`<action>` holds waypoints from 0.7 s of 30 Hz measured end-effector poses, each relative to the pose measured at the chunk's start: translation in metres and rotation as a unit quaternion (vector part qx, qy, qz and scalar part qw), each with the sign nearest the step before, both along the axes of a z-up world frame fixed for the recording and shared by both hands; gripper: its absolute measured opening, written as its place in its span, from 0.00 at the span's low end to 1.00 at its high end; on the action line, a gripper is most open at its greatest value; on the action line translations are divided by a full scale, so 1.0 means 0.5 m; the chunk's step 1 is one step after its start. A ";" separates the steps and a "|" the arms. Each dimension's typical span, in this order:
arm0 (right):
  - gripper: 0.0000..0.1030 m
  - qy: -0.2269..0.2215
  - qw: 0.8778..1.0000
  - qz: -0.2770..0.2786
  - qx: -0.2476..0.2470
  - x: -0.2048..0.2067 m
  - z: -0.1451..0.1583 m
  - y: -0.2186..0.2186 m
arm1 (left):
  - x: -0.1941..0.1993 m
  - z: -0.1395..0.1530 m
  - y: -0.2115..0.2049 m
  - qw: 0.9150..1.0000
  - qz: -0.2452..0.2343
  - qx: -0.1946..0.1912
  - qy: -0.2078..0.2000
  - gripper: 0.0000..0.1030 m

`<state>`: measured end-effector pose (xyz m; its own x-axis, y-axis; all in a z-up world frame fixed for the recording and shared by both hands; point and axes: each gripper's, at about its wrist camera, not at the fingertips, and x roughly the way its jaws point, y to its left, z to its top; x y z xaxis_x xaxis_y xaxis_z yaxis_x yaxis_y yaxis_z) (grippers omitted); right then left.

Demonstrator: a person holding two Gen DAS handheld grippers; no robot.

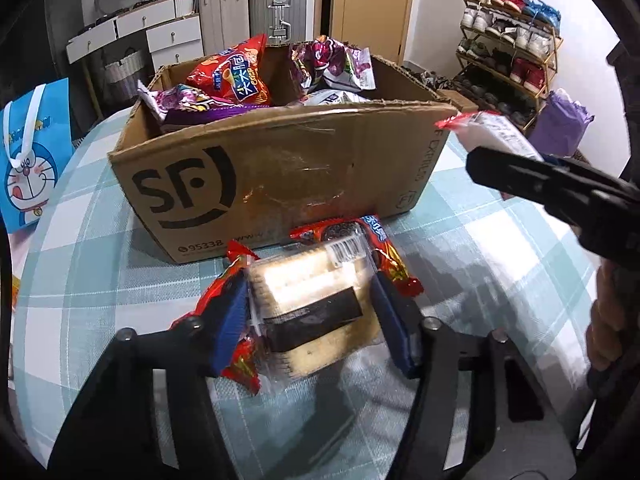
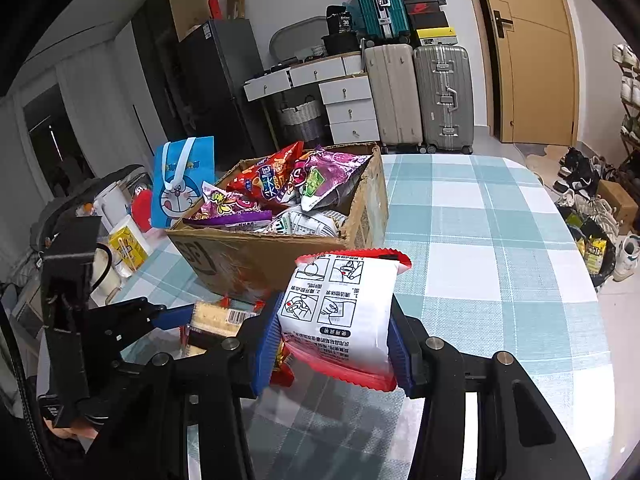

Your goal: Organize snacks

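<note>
A cardboard box (image 1: 280, 172) (image 2: 256, 252) on the checked table holds several snack bags, orange (image 1: 234, 72) and purple (image 2: 332, 168). My left gripper (image 1: 312, 316) is shut on a red-edged clear pack of biscuits (image 1: 316, 292), held low just in front of the box; it shows in the right wrist view (image 2: 220, 316). My right gripper (image 2: 334, 340) is shut on a white and red snack packet (image 2: 344, 312), held above the table at the box's right front corner; it shows in the left wrist view (image 1: 496, 136).
A blue cartoon gift bag (image 1: 28, 160) (image 2: 184, 180) stands left of the box. A yellow pack (image 2: 128, 246) and white containers lie at the table's left. Suitcases (image 2: 440, 100), drawers and a shoe rack (image 1: 512, 60) stand beyond the checked table (image 2: 500, 240).
</note>
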<state>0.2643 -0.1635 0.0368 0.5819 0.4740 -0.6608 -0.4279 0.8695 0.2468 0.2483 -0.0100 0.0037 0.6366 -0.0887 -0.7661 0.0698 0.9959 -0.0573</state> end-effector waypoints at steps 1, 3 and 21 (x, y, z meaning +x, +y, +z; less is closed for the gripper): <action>0.47 0.000 1.000 0.001 0.001 0.000 0.000 0.000 | -0.002 -0.001 0.006 1.000 0.000 -0.001 -0.001 0.52; 0.47 0.000 1.000 0.001 0.000 0.000 -0.001 0.003 | -0.009 0.004 0.014 1.000 -0.002 -0.003 -0.005 0.49; 0.47 0.001 1.000 0.013 -0.001 -0.003 -0.007 0.021 | -0.101 0.003 0.026 0.997 -0.055 -0.054 0.010 0.34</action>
